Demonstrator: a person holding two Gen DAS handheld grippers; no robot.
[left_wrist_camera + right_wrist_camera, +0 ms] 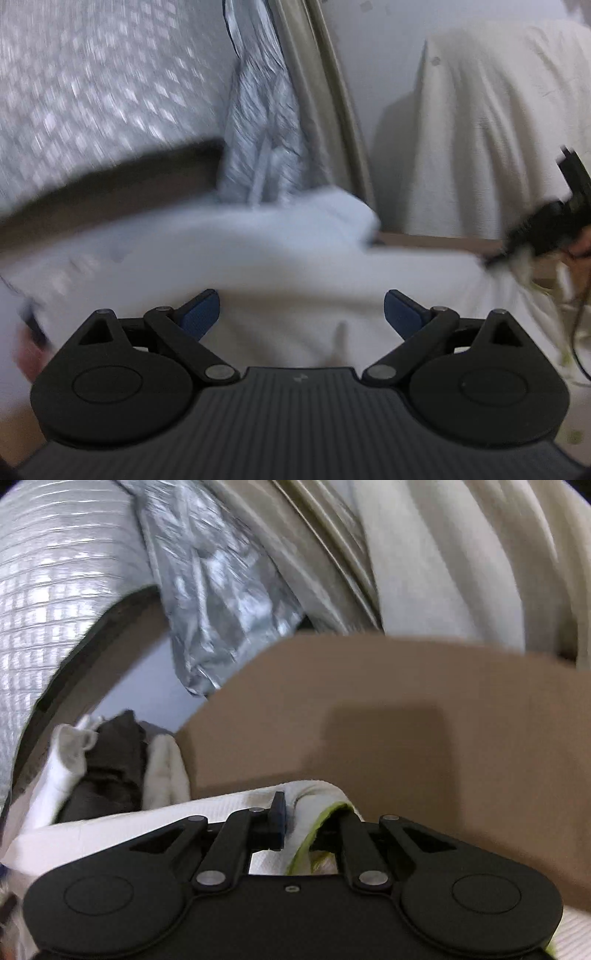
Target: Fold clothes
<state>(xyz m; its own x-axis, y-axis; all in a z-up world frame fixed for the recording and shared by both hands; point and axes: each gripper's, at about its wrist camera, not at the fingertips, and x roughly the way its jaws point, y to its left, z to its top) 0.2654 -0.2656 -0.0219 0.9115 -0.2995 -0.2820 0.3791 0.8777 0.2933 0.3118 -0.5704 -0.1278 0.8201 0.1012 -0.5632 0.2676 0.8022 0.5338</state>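
Jaws on the left gripper (301, 314) stood wide apart, their blue textured pads holding nothing, poised just above a white garment (258, 258) that lay spread and smooth across the foreground. On the right gripper (306, 819) the jaws were pinched close together on a fold of that same white garment (147, 823), a ribbed, soft knit with a lime-green trim (314, 834) curling beside the pad. From the left wrist view the right gripper (546, 229) showed as a dark blur at the far edge of the cloth, a hand behind it. A flat brown counter (406, 738) stretched beyond the fabric, matte and bare. To the left a heap of clothes (118, 760), dark brown and cream pieces crumpled together, sat near the counter's corner. Behind, a crinkled silver foil sheet (221, 590) hung beside a quilted, shiny grid-patterned surface (92, 81), and cream drapery (498, 129) fell in soft vertical folds.
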